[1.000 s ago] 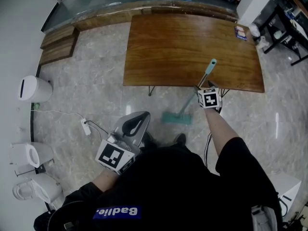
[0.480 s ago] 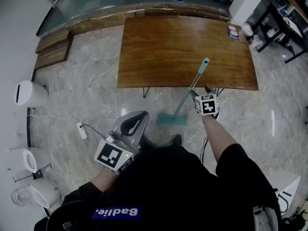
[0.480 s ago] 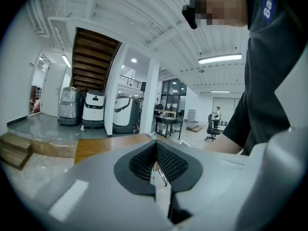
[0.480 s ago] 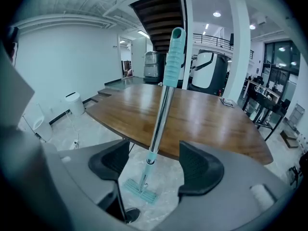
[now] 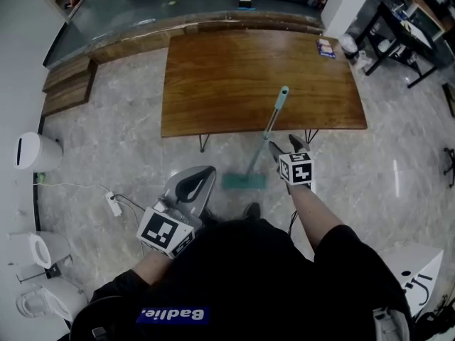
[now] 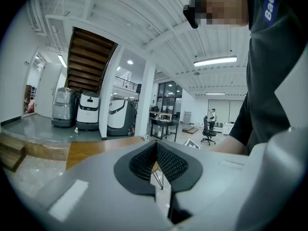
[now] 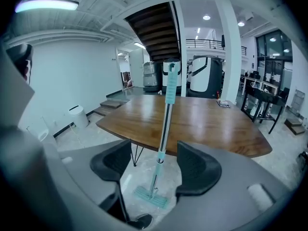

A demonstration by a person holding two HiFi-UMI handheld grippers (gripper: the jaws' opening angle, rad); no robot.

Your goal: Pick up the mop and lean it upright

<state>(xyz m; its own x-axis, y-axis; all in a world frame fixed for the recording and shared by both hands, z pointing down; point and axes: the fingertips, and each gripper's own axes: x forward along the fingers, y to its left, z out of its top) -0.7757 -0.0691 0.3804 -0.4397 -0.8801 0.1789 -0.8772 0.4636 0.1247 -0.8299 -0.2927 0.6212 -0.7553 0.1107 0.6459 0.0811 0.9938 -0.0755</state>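
Head view. Shows the mop [image 5: 264,135] already propped steeply, with its teal grip end against the near edge of the counter [image 5: 213,77] and its flat head [image 5: 244,182] down on the floor [image 5: 121,141]. Places the right tool [image 5: 283,145] just beside the shaft, on its right side and not touching, with the forearm stretched forward from the body. Has the left tool [image 5: 193,185] low and close to the body, well apart from the mop.

Left gripper view. Shows the left tool [image 6: 156,150] with pads pressed together on nothing, aimed roughly level across the room.

Right gripper view. Shows the right tool [image 7: 154,149] with jaws wide and closing a little, pads bare. Frames the mop [image 7: 166,105] through the gap, but farther off and out of the grip.

Handling, by judgement. Looks light and stiff, with a smooth metal shaft, so probably slippery under the pads. Could skid along the polished counter edge or slide out on the glossy floor if nudged. Best taken around mid-shaft, near the teal sleeve, for better purchase and balance.
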